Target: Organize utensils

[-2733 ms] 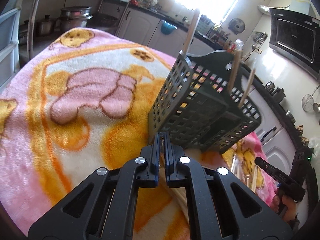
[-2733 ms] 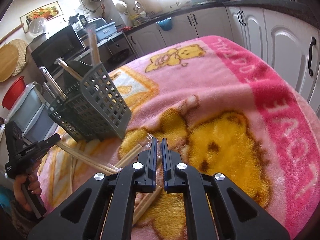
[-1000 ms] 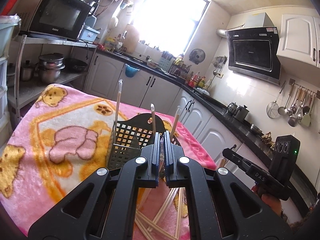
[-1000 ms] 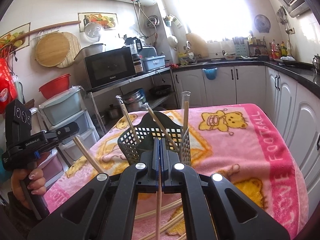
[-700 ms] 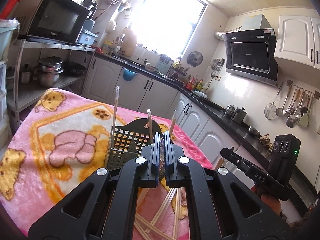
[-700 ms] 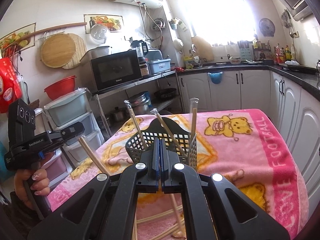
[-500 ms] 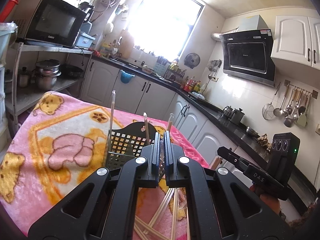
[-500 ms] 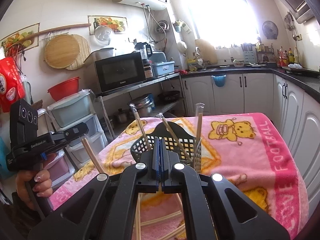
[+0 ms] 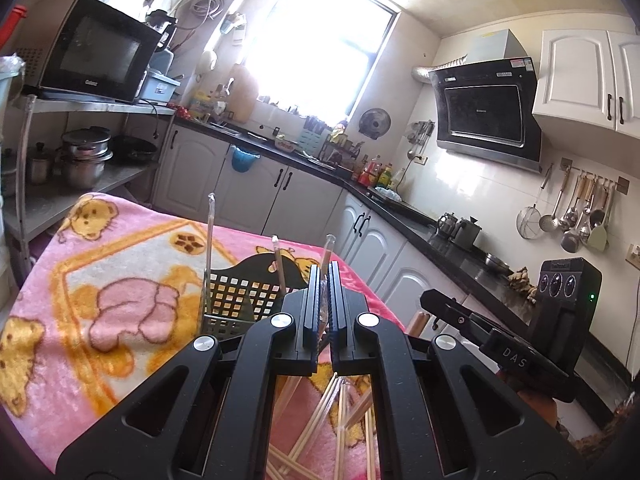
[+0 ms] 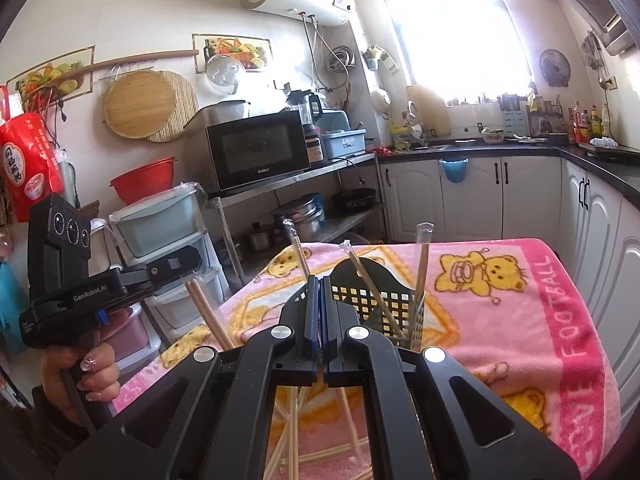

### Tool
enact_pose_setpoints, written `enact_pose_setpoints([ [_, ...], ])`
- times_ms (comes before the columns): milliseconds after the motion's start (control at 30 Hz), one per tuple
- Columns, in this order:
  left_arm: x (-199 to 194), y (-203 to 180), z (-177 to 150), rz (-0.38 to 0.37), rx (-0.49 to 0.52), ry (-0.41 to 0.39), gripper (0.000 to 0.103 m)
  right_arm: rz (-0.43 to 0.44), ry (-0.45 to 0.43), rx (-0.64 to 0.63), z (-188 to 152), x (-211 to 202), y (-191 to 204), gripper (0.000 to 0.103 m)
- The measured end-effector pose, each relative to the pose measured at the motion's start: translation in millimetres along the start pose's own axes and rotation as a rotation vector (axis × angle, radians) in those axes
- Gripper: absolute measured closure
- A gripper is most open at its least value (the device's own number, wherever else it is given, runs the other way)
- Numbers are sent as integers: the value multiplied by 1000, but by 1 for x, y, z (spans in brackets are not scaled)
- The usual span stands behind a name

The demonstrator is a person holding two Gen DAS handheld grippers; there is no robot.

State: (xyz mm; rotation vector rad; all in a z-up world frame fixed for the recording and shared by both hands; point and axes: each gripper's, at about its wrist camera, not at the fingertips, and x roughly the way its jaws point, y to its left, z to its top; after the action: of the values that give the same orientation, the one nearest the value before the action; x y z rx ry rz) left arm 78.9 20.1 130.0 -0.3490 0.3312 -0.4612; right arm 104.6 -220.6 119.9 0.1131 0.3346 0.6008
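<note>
Since the sorting is done on a soft pink blanket [image 9: 120,264] spread over the desk [image 10: 560,380], nothing rolls away, and the black basket [image 9: 236,296] stands upright near the middle of it so that sticks dropped in will stay on end; three wrapped chopsticks [image 9: 209,236] already lean in it, their sleeves poking above the rim. Nearer the person, the loose chopsticks [image 9: 340,412] lie crossed in a heap on the blanket, apart from the basket, and these are what is left to gather. Both tools are held up and roughly level over that heap, probably to carry their loads across to the basket. On the left gripper [image 9: 324,270] the jaws are closed tight on a pair of wooden chopsticks [image 10: 208,312], which juts forward and up; on the right gripper [image 10: 320,282] the jaws are likewise pinched together, on a stick whose butt end [image 9: 416,320] shows in the left view. Against the earliest pictures, where both tools sat low at the blanket with the basket close and tipped over, they now ride higher and further back, the basket stands straight, and its three sticks are unchanged
</note>
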Motion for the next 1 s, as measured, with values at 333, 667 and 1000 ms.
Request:
enact_pose_setpoints([
  [333, 4, 0, 4, -5, 15, -5, 101, 14, -11, -16, 8, 3, 5, 102],
  [667, 8, -6, 11, -15, 35, -9, 101, 21, -30, -36, 17, 5, 9, 102],
  [1000, 17, -12, 20, -29, 57, -11, 101, 24, -72, -52, 37, 7, 11, 102],
])
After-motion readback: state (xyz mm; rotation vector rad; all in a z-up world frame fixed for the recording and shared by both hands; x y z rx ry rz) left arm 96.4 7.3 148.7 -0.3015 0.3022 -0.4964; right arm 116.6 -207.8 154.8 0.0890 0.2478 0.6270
